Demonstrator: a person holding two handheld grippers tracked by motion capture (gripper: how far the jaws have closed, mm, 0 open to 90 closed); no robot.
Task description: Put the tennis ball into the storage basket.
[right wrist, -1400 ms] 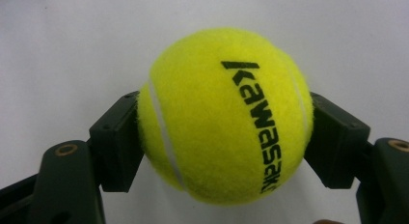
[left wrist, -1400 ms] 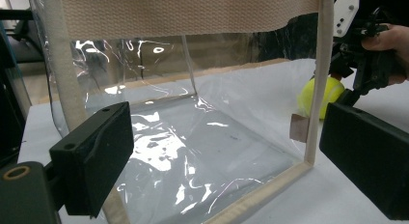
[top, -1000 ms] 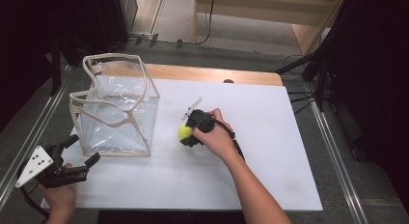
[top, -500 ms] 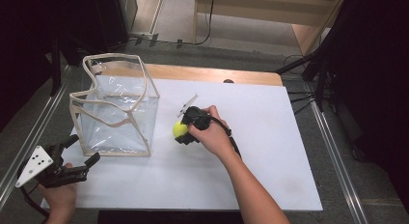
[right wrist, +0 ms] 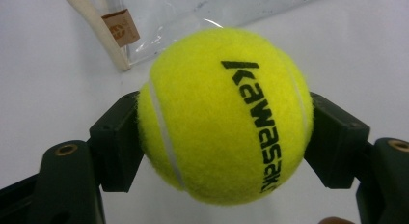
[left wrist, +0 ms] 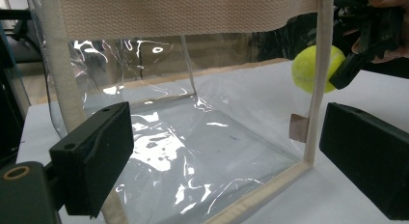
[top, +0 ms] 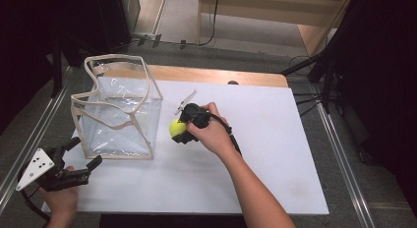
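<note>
Our right claw (top: 181, 130) was closed on a yellow tennis ball (top: 176, 128), near the middle of the high view, just right of the clear bag's lower right corner. In the right gripper view the two black jaws pressed the ball (right wrist: 224, 115) at opposite sides, roughly across its widest part, with black lettering facing the camera and the white counter (right wrist: 43, 55) behind it. We could not tell whether the ball rested on the counter or hung just above it.

We judged the ball light, springy and felt-covered — grippy enough that it should not slide between the jaws, though a round thing pinched off-centre tends to squirt out. Holding it across the middle, as we did, looked the sound choice.

Our left claw (top: 82, 154) sat at the lower left of the high view with its jaws wide apart and nothing between them. Through the left gripper view we looked past those open jaws at the clear bag (left wrist: 183, 132), standing open on the counter with its woven cream trim (left wrist: 188, 14) across the top of the frame. The bag looked soft and floppy — thin plastic walls that would buckle. We judged the stiffer trim along its rim the best place to take hold of it.
</note>
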